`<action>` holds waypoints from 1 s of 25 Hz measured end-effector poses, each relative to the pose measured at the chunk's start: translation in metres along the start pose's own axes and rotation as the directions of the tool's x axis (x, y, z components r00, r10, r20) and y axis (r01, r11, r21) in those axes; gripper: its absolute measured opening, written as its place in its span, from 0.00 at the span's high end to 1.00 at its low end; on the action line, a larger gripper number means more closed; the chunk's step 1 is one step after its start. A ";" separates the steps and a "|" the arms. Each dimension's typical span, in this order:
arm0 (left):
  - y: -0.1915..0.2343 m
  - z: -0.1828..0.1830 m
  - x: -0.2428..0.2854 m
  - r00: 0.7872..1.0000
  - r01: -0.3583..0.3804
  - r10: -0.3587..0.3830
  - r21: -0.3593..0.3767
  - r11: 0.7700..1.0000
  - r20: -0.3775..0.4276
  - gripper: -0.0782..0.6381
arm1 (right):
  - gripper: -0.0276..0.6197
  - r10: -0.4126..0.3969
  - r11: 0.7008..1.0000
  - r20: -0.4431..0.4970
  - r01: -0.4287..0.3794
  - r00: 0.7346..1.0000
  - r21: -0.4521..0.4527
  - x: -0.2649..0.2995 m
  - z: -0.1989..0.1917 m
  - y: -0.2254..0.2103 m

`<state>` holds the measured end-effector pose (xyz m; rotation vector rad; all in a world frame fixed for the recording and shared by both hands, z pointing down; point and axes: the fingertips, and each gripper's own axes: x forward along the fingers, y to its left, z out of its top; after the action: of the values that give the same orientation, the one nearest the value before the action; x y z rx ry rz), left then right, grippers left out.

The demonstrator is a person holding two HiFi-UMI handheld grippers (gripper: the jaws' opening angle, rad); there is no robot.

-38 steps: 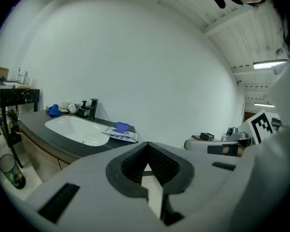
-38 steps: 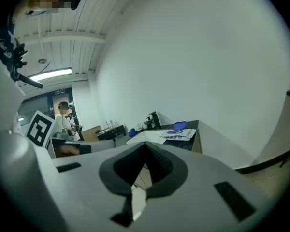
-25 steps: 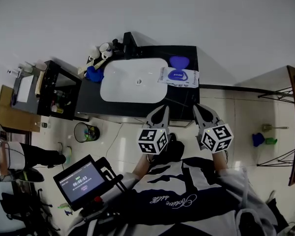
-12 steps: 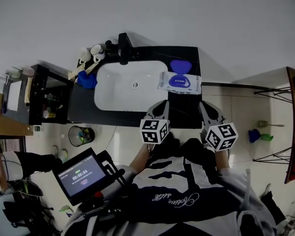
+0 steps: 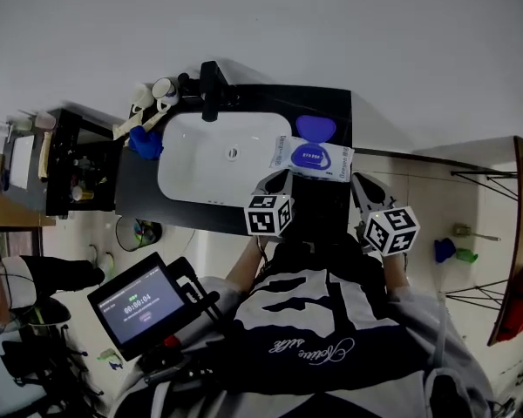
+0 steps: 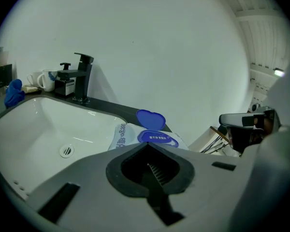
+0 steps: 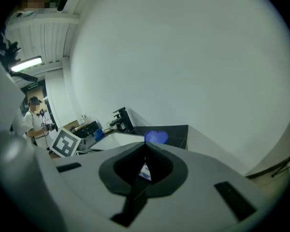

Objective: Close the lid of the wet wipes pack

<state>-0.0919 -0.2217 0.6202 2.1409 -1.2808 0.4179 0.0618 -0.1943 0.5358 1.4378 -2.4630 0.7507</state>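
Left gripper (image 5: 277,179) and right gripper (image 5: 363,184) have advanced to the pack (image 5: 312,158), jaws closed on nothing. Pack lies on the counter (image 5: 327,200) right of the sink (image 5: 192,168), its blue lid (image 5: 314,129) raised at the far side.

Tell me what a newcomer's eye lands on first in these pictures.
The wet wipes pack lies on the dark counter at the right edge of the white sink, its blue lid standing open. Next, the left gripper and right gripper are just short of the pack, fingers together, holding nothing.
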 end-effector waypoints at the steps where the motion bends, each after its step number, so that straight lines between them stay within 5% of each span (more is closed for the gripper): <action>1: 0.000 -0.001 0.004 1.000 -0.011 0.011 -0.013 1.000 -0.007 0.89 | 0.96 0.015 1.000 -0.013 -0.016 1.000 -0.008 0.005 0.002 -0.004; 16: 0.007 -0.016 0.028 0.981 -0.172 0.163 -0.083 0.982 -0.102 0.89 | 0.96 0.184 0.961 -0.257 -0.229 0.949 -0.158 0.105 0.001 -0.065; 25: 0.015 -0.020 0.035 0.973 -0.195 0.190 -0.032 0.980 -0.131 0.89 | 0.96 0.228 0.964 -0.328 -0.261 0.917 -0.059 0.173 -0.009 -0.087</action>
<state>-0.0880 -0.2384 0.6593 1.9272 -1.4155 0.5914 0.0470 -0.3554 0.6417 0.8974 -2.4069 0.8171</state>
